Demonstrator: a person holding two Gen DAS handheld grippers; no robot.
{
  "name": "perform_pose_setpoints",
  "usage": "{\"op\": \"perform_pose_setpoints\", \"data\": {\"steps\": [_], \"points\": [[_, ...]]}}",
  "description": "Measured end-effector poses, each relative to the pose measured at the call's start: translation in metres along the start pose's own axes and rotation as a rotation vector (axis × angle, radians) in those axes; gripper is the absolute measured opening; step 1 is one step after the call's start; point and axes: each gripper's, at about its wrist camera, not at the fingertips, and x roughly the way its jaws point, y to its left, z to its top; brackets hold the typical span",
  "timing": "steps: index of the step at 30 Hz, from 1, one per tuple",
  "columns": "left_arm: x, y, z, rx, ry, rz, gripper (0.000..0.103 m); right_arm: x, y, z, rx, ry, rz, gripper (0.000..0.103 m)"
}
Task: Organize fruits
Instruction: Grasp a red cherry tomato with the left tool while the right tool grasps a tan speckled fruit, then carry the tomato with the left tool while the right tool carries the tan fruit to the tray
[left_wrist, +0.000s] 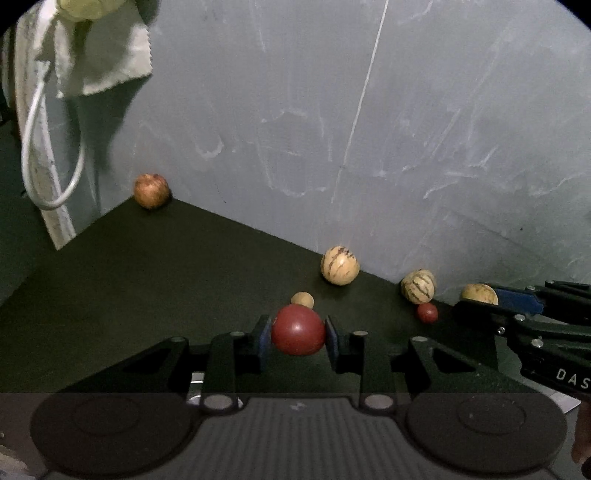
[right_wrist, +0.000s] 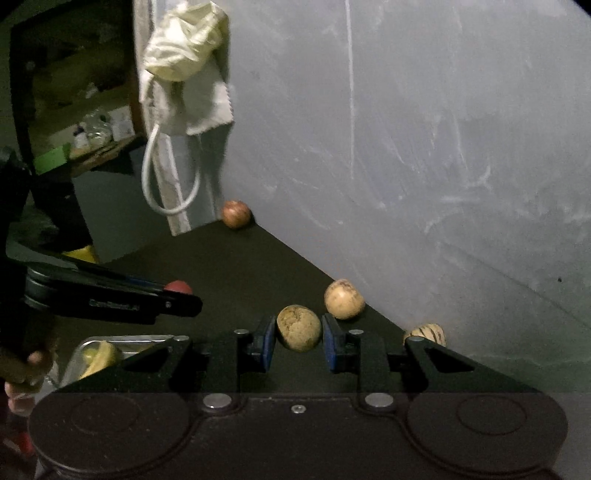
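Left gripper: nearly closed, squeezing a red round fruit held up off the dark table.
Right gripper: nearly closed, squeezing a tan speckled fruit, also off the table.
Striped fruits: by the gray wall, at 1 o'clock from the red fruit.
Brown fruit: far corner, at 11 o'clock.
Metal tray: at 9 o'clock from the right gripper, yellow piece inside.

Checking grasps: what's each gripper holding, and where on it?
Left gripper pinches a red fruit across its sides. Right gripper pinches a tan fruit the same way.
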Motion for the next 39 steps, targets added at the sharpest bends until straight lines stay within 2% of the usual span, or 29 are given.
{"op": "perform_pose_setpoints", "data": {"steps": [9, 20, 30, 39], "points": [[-0.049, 0.003, -0.014, -0.040, -0.063, 0.064, 0.033, -0.033, 0.028, 0.008, -0.068, -0.051, 0.090, 0.028], [-0.107, 0.018, -0.046, -0.105, -0.104, 0.158, 0.033, -0.061, 0.066, 0.010, -0.137, -0.096, 0.208, 0.028], [-0.143, 0.032, -0.076, -0.172, -0.125, 0.231, 0.033, -0.076, 0.090, 0.003, -0.188, -0.099, 0.289, 0.028], [-0.159, 0.046, -0.110, -0.237, -0.104, 0.267, 0.033, -0.072, 0.113, -0.006, -0.227, -0.069, 0.342, 0.028]]}}
